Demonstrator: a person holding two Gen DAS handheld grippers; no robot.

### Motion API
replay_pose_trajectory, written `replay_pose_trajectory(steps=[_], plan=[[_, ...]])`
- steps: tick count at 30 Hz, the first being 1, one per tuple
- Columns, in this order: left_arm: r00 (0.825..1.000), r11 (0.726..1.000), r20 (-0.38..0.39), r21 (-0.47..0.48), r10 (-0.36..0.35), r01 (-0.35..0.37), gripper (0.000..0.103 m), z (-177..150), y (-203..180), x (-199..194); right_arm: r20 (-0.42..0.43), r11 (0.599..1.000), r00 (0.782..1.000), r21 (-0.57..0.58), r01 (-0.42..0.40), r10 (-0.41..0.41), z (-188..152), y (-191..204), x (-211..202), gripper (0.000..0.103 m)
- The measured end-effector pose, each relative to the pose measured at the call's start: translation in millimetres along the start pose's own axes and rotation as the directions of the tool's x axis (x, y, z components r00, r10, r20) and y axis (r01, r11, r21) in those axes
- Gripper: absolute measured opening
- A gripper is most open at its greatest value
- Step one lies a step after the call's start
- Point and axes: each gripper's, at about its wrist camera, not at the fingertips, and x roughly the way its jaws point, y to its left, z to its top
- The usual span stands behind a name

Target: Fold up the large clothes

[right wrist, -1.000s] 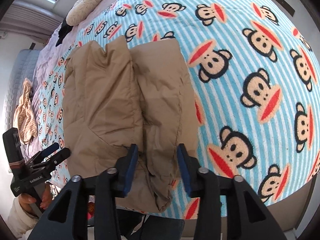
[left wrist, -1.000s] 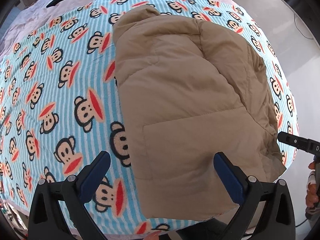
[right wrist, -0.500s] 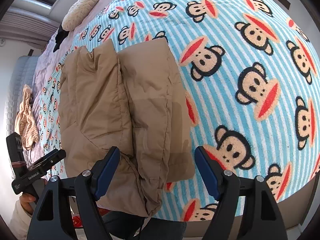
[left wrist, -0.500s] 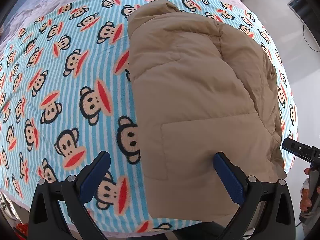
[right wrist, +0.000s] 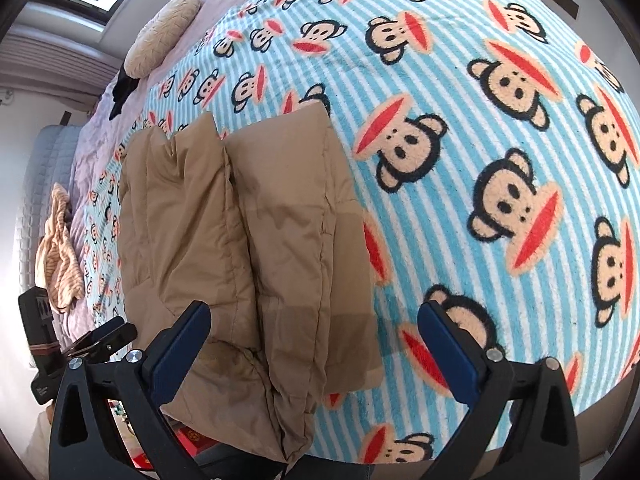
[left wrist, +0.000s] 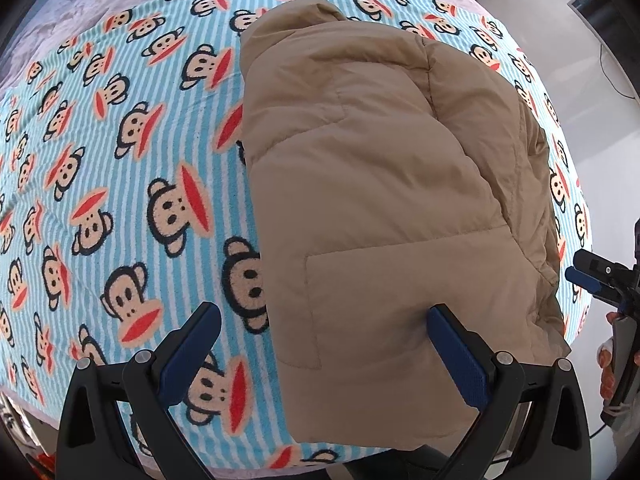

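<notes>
Tan, puffy and quilted, the jacket (left wrist: pixel 380 208) lies folded lengthwise on the blanket (left wrist: pixel 120 168), a blue-and-white striped fleece printed with monkey faces, near that blanket's near edge. Over the jacket's near hem the left gripper (left wrist: pixel 324 344) hangs with jaws spread wide, one pad over the jacket, the other over the blanket beside it, gripping nothing. The right gripper (right wrist: pixel 312 340) has just been opening and now stands wide above the jacket's other near corner, fabric below it but not pinched. A cream cushion (right wrist: pixel 162 36) rests far beyond the jacket.
</notes>
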Motion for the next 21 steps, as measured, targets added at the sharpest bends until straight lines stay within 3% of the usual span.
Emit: replay_pose_trajectory(steps=[5, 11, 14, 16, 18, 21], plan=[[0.997, 0.997, 0.024, -0.009, -0.076, 0.076, 0.103, 7, 12, -3, -0.019, 1.0, 1.0, -0.004, -0.007, 0.007, 8, -3, 9, 0.103], [0.966, 0.959, 0.042, -0.115, -0.256, 0.259, 0.103, 27, 52, 6, -0.091, 0.997, 0.993, 0.008, -0.076, 0.076, 22, -15, 23, 0.103], [0.933, 0.918, 0.036, -0.172, -0.358, 0.358, 0.103, 32, 67, 22, -0.129, 0.986, 0.978, 0.051, -0.16, 0.166, 32, -23, 35, 0.103], [0.896, 0.874, 0.035, -0.203, -0.443, 0.441, 0.103, 35, 71, 33, -0.134, 0.972, 0.964, 0.078, -0.221, 0.23, 38, -27, 38, 0.103], [0.874, 0.853, 0.033, -0.201, -0.485, 0.481, 0.103, 37, 71, 40, -0.139, 0.956, 0.946, 0.064, -0.286, 0.292, 45, -22, 39, 0.103], [0.868, 0.854, 0.013, -0.176, -0.496, 0.49, 0.103, 41, 64, 55, -0.183, 0.961, 0.946, -0.016, -0.276, 0.269, 52, -7, 47, 0.103]])
